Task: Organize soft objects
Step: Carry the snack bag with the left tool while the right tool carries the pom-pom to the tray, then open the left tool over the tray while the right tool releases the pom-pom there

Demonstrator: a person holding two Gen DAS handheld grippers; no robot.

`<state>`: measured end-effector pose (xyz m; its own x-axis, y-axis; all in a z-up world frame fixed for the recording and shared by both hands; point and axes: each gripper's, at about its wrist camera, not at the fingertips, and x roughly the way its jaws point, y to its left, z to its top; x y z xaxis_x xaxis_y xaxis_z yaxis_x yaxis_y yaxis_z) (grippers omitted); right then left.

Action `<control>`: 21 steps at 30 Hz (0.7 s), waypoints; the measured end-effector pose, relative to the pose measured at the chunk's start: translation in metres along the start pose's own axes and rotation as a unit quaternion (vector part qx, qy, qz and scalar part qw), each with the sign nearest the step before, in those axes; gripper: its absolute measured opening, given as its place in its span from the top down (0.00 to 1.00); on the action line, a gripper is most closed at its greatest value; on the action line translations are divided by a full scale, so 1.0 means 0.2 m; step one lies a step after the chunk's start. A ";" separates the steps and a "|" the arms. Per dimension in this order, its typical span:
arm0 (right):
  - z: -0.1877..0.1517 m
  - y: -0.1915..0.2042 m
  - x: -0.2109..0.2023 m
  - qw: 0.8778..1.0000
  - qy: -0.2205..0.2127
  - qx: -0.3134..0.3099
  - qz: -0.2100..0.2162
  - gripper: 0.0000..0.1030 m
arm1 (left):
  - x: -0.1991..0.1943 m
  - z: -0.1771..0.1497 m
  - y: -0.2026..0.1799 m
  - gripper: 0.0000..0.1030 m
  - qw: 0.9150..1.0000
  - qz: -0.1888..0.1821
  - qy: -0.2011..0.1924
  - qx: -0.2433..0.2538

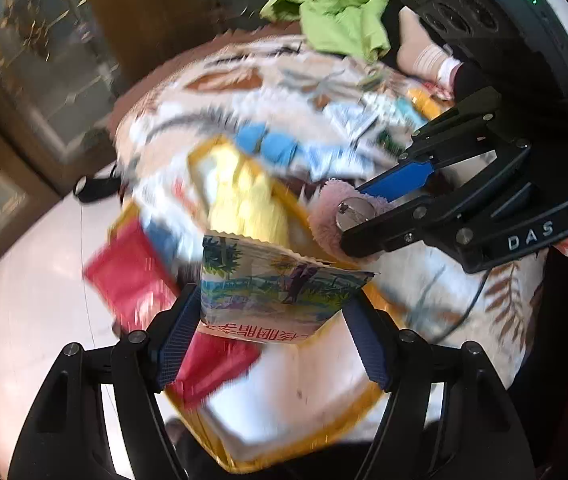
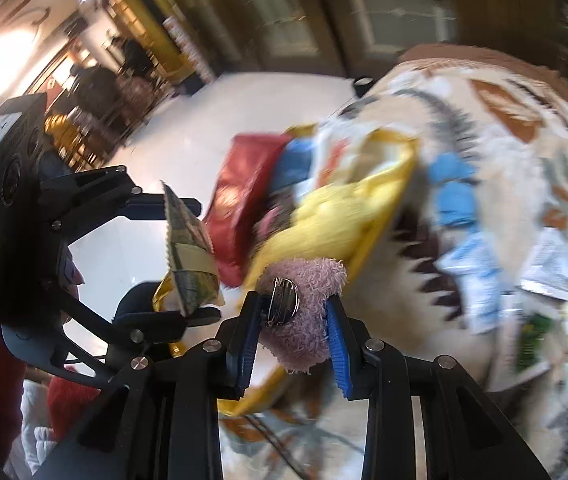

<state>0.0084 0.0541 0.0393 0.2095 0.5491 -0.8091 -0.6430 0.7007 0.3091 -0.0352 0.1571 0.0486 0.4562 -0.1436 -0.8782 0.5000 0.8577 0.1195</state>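
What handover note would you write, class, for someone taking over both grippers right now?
Left gripper: shut on a printed packet.
Right gripper: shut on a pink plush item with a metal clasp.
Both are held over the yellow-rimmed bag, which lies on the patterned blanket and already shows a red packet and a yellow soft thing.
Left to do: place both held items; blue and white packets remain loose on the blanket. Views are blurred.
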 end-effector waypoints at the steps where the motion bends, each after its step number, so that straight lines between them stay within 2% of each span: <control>1: 0.00 0.03 0.03 1.000 0.007 -0.005 0.003 0.69 | 0.01 -0.04 0.01 0.31 1.000 -0.001 0.006 -0.009; 5: -0.01 0.13 0.18 0.999 0.037 -0.027 0.006 0.69 | 0.08 -0.15 0.02 0.31 0.999 -0.005 0.025 -0.035; 11: -0.06 0.13 0.33 0.996 0.074 -0.041 -0.008 0.64 | 0.19 -0.25 0.02 0.31 0.997 -0.021 0.047 -0.058; 17: -0.06 0.12 0.32 0.997 0.069 -0.034 0.002 0.62 | 0.24 -0.28 0.04 0.31 0.995 -0.030 0.053 -0.080; 21: -0.05 0.05 0.19 0.999 0.040 -0.010 0.017 0.60 | 0.19 -0.27 0.05 0.31 0.995 -0.034 0.045 -0.087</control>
<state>0.0023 0.0769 0.0060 0.1282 0.5337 -0.8359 -0.6628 0.6731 0.3281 -0.0521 0.1864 -0.0083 0.3541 -0.1656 -0.9204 0.3882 0.9214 -0.0164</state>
